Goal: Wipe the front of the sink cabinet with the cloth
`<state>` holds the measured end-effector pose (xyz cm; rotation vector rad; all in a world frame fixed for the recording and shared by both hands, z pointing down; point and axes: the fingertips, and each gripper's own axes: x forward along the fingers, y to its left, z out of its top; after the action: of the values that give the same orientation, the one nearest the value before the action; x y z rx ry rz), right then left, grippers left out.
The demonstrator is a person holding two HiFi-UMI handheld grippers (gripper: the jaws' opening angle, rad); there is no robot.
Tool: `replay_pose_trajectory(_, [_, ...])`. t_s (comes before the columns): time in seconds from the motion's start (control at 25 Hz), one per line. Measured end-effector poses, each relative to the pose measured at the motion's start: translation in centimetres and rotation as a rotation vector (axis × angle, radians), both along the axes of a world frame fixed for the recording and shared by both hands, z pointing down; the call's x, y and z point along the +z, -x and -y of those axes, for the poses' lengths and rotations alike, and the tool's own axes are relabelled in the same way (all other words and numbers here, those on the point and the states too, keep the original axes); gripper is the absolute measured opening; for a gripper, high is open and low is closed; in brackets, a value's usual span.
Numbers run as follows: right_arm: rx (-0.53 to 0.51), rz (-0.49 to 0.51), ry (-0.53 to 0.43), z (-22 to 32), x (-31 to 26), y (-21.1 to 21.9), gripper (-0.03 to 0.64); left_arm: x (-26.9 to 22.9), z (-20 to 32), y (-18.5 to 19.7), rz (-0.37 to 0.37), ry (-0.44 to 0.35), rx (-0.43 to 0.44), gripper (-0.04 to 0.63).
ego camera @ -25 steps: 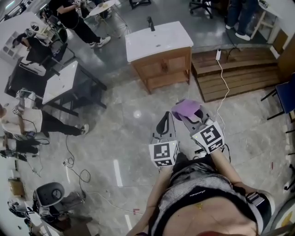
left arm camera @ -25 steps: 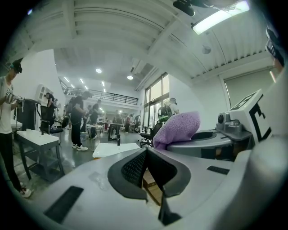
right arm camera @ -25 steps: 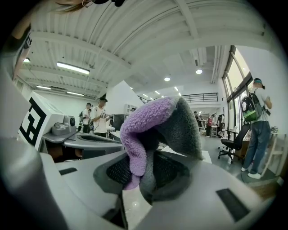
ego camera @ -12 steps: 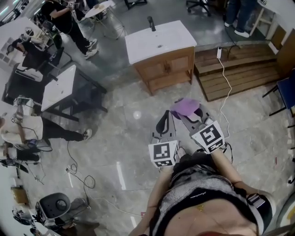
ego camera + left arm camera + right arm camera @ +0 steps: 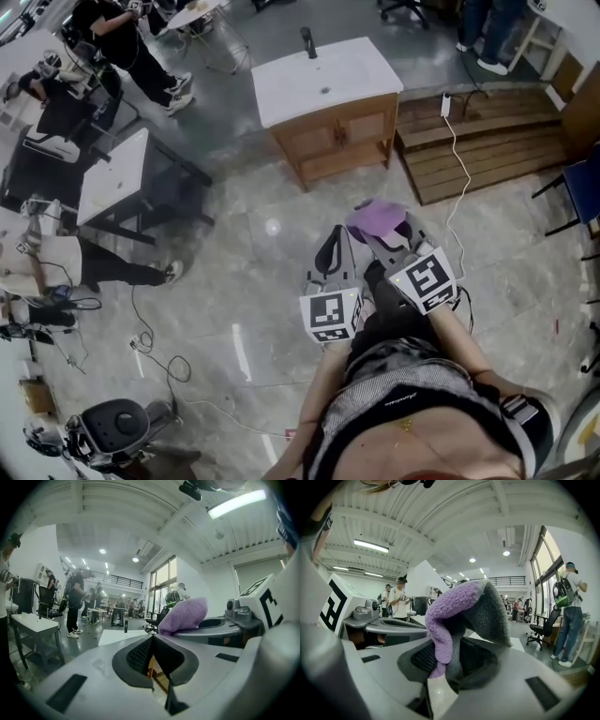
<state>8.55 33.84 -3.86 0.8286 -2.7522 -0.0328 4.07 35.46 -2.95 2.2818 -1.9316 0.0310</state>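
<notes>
While the purple cloth [image 5: 457, 616] is clamped between the jaws of the right gripper [image 5: 382, 234], its fluffy folds bunch up over the tips, with a grey side turned to the right in the right gripper view. In the head view it hangs above the grey tiled floor [image 5: 253, 272], well apart from the sink cabinet [image 5: 337, 139], whose wooden front faces the person from across the floor. The left gripper [image 5: 330, 255] is held just beside the right one; its jaws are together at the tips with nothing between them. A white basin top [image 5: 323, 80] with a dark faucet [image 5: 307, 42] caps the cabinet. Right of it lies what looks like a low wooden platform [image 5: 478, 141], with a white cable [image 5: 457, 178] trailing off it onto the floor. A white tabletop [image 5: 112, 173] on a black frame stands to the left.
</notes>
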Motion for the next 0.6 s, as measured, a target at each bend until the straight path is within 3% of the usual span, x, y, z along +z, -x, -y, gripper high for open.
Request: replay_pose_trajectory(0.6, [-0.046, 0.014, 0.015, 13.0, -0.2, 4.2, 0.158, -0.4, 12.8, 4.4, -0.01, 0.007, -0.051, 0.0])
